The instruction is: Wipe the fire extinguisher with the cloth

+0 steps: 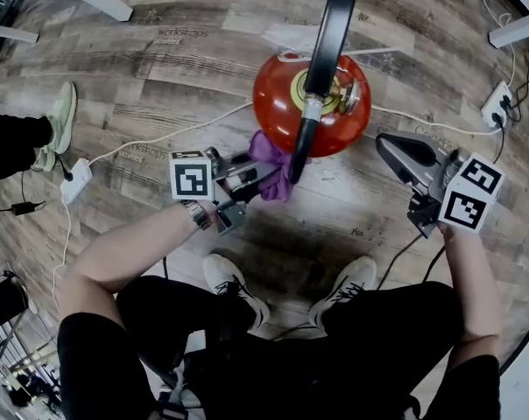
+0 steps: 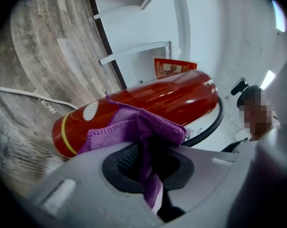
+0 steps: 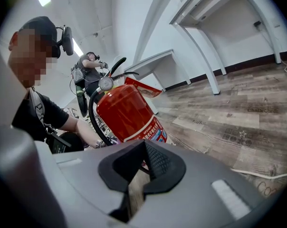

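Your left tool is clamped on the purple cloth, which lies against the side of the red fire extinguisher standing on the floor. Your right tool is closed and empty, near the cylinder. Wiping appears under way. How much is done cannot be told.
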`<state>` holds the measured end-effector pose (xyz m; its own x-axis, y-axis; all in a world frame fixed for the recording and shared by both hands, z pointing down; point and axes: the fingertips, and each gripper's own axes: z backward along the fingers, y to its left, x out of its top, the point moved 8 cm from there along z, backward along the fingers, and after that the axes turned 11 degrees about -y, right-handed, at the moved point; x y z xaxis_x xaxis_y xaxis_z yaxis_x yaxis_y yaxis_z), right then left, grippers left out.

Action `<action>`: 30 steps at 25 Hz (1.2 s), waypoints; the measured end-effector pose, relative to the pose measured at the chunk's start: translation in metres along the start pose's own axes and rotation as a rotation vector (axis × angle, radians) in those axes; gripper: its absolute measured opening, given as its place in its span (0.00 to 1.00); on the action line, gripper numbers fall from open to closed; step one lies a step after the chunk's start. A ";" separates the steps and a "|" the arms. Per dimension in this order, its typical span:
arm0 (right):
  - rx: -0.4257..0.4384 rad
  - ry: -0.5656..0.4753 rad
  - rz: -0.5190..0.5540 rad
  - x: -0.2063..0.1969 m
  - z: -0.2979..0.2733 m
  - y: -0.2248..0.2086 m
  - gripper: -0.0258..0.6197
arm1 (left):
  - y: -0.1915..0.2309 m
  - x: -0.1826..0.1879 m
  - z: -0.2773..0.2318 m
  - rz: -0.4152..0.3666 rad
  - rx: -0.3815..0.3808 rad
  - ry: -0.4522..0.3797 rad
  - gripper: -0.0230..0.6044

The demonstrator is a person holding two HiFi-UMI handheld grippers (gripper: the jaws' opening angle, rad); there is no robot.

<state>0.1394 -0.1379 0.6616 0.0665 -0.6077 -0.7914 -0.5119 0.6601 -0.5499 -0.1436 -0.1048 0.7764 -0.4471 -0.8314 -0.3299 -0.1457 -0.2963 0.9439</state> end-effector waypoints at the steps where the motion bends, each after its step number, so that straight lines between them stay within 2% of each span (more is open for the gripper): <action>1: -0.001 0.013 -0.011 -0.004 -0.001 -0.002 0.04 | 0.016 -0.005 0.001 -0.014 0.060 0.030 0.09; 3: -0.005 0.036 -0.054 -0.016 -0.004 -0.008 0.04 | 0.052 -0.015 0.003 -0.026 0.172 0.095 0.08; 6: -0.026 0.069 -0.123 -0.035 -0.007 -0.018 0.04 | 0.093 -0.030 -0.002 -0.047 0.248 0.198 0.08; 8: -0.040 0.101 -0.131 -0.044 -0.006 -0.021 0.04 | 0.114 -0.039 -0.004 -0.048 0.291 0.227 0.09; 11: -0.047 0.121 -0.124 -0.047 -0.003 -0.021 0.04 | 0.126 -0.045 -0.004 -0.040 0.312 0.227 0.09; 17: -0.043 0.097 -0.108 -0.040 -0.001 -0.016 0.04 | 0.120 -0.043 -0.003 -0.018 0.318 0.228 0.08; 21: -0.036 0.090 -0.099 -0.039 0.001 -0.012 0.04 | 0.086 -0.026 0.001 0.004 0.224 0.208 0.08; 23: -0.036 0.084 -0.097 -0.039 0.004 -0.012 0.04 | 0.056 -0.002 0.008 -0.027 0.157 0.201 0.08; 27: -0.043 0.077 -0.099 -0.038 0.007 -0.015 0.04 | -0.025 0.061 0.008 -0.107 -0.126 0.171 0.08; 28: -0.045 0.077 -0.100 -0.038 0.007 -0.016 0.04 | -0.044 0.076 0.006 -0.132 -0.172 0.186 0.08; 30: -0.049 0.074 -0.101 -0.037 0.007 -0.017 0.04 | -0.074 0.103 -0.001 -0.193 -0.226 0.269 0.08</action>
<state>0.1520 -0.1233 0.6985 0.0568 -0.7020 -0.7099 -0.5473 0.5729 -0.6102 -0.1784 -0.1687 0.6723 -0.1794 -0.8345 -0.5209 0.0069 -0.5306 0.8476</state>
